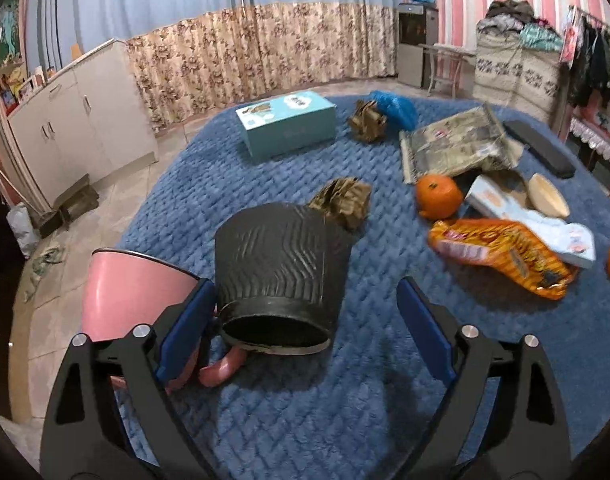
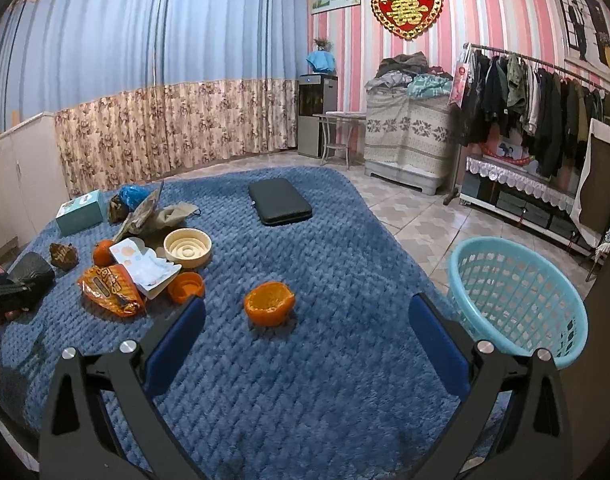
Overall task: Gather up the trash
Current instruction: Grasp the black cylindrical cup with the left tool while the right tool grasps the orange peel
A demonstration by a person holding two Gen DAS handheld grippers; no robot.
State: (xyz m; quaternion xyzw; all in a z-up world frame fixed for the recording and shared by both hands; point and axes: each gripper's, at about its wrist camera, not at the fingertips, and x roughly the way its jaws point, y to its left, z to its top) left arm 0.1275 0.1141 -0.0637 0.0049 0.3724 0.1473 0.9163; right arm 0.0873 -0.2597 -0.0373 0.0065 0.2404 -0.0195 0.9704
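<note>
The left gripper point(image 1: 305, 312) hangs over a blue blanket point(image 1: 345, 400) with its blue-padded fingers spread wide and nothing pinched between them. A black paper cup point(image 1: 281, 264) lies on its side on the blanket, its open mouth facing the camera; it sits between the fingers but off to the left, its rim just beside the left finger point(image 1: 185, 332) and well apart from the right one. A pink bin point(image 1: 133, 292) stands at the blanket's edge behind that left finger. Just beyond the cup lies a crumpled brown wrapper point(image 1: 343, 200), touching or nearly touching the cup's far end. Farther right lie an orange point(image 1: 439, 196), an orange snack bag point(image 1: 509, 256) and a torn white carton point(image 1: 545, 220), with a teal box point(image 1: 287, 124) farther back. The right gripper point(image 2: 307, 316) also has its fingers wide apart and empty. An orange peel cup point(image 2: 269, 304), hollow side up, lies on the blanket ahead of it, between the lines of the two fingers but beyond their tips and touching neither. A light blue basket point(image 2: 521, 300) stands off the blanket's right side, just beyond the right finger. In this view the snack bag point(image 2: 111, 290) and a second peel point(image 2: 186, 287) lie close to the left finger's tip, a cream dish point(image 2: 187, 248) behind them and a black case point(image 2: 280, 201) farther back.
</note>
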